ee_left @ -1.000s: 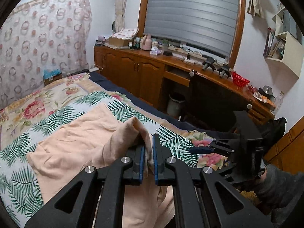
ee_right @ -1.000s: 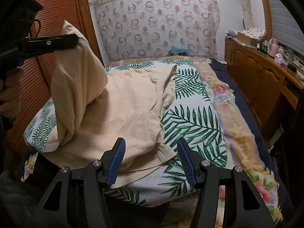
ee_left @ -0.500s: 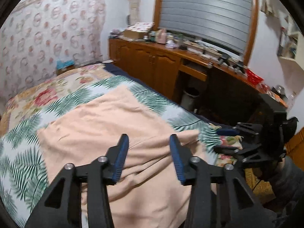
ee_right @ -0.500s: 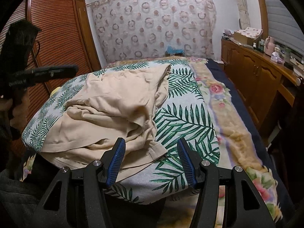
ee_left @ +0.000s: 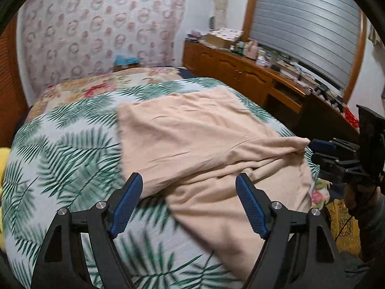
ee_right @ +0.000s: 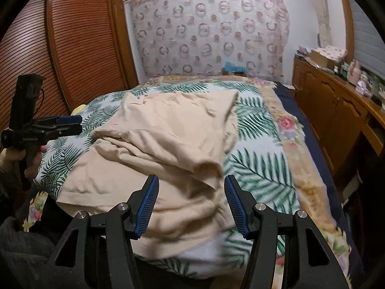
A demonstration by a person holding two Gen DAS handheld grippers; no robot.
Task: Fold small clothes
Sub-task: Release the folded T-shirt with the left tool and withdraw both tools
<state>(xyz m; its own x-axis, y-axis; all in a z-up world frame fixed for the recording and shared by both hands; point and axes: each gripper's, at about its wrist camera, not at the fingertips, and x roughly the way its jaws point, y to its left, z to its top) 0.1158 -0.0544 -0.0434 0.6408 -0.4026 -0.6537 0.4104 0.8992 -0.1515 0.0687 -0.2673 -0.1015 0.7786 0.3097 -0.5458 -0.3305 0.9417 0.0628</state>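
Note:
A peach garment (ee_left: pixel 192 144) (ee_right: pixel 168 144) lies folded over and rumpled on a palm-leaf sheet (ee_left: pixel 67 159) on the bed. My left gripper (ee_left: pixel 189 198) hovers over the garment's near left edge. Its jaws are opening, with no cloth pinched between the blue pads (ee_left: pixel 126 202). It also shows at the left of the right wrist view (ee_right: pixel 69 122), off the cloth's left side. My right gripper (ee_right: pixel 191 204) stands open above the garment's near edge, nothing gripped. In the left wrist view the right gripper (ee_left: pixel 322 150) sits beside the cloth's right corner.
A floral bedspread (ee_right: pixel 288 125) lies under the leaf sheet. Wooden cabinets (ee_right: pixel 336 110) with clutter on top run along the right of the bed, and a louvred wardrobe (ee_right: pixel 60 48) stands at the left. A patterned curtain (ee_right: pixel 211 29) hangs behind the bed. A hand (ee_right: pixel 14 156) holds the left gripper.
The left gripper has let go of the raised fold of cloth, opened wide and dropped toward the bed's left. The fold has fallen flat onto the garment. The right gripper barely shifted.

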